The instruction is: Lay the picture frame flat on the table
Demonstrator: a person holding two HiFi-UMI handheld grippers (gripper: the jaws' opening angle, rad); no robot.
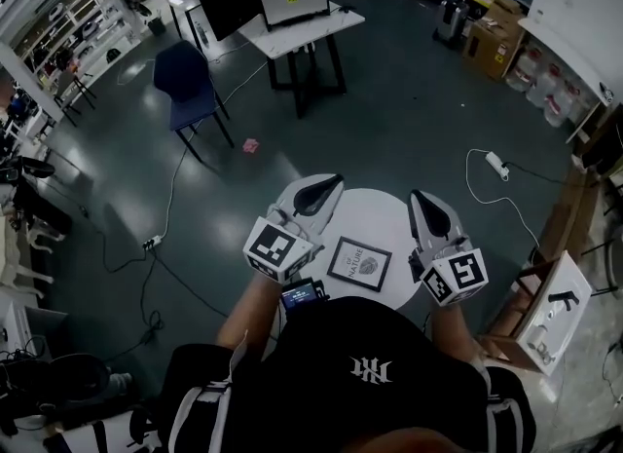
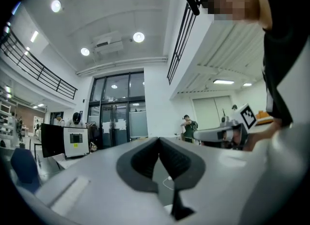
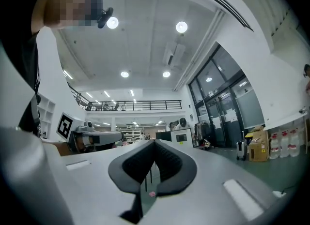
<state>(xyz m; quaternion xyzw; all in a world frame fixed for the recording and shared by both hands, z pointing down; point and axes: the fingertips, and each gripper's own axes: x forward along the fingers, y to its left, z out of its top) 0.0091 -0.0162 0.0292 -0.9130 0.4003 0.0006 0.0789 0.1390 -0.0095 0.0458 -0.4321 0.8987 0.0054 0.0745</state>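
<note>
Item: dark-edged rectangular picture frame (image 1: 359,263), face-up on the near side of the round white table (image 1: 378,215), between your grippers. Probably light and stiff, with fragile glazing; grip an edge. Your left gripper (image 1: 321,188) and right gripper (image 1: 429,209): jaws together, empty.

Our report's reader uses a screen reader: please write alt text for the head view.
A black picture frame lies flat on a round white table, between the grey left gripper and the grey right gripper, both shut and holding nothing.
</note>
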